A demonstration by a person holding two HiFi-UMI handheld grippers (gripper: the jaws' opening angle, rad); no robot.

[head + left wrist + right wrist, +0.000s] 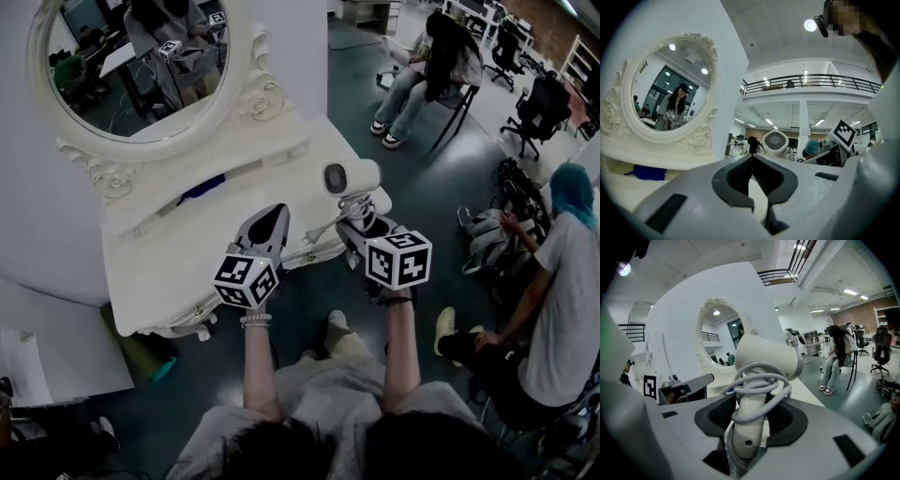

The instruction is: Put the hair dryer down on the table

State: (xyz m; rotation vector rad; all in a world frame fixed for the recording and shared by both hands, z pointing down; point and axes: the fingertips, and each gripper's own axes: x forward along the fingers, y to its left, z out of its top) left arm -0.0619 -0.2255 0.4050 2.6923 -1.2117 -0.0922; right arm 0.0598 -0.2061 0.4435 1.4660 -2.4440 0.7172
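The white hair dryer [352, 178] stands upright by its handle, its round rear grille showing, over the right front corner of the white dressing table [187, 253]. My right gripper [361, 227] is shut on the handle. In the right gripper view the dryer [768, 357] rises from between the jaws of that gripper [750, 420], with its grey cord [761, 385] wound round the handle. My left gripper [272, 220] hovers over the table's front edge to the left, shut and holding nothing. From the left gripper [752, 176] the dryer [775, 143] shows ahead to the right.
An oval mirror [141, 66] in an ornate white frame stands at the back of the table, with a blue item [202, 190] below it. A person sits on a chair [431, 66] beyond; another crouches at right [562, 272]. An office chair [539, 108] stands far right.
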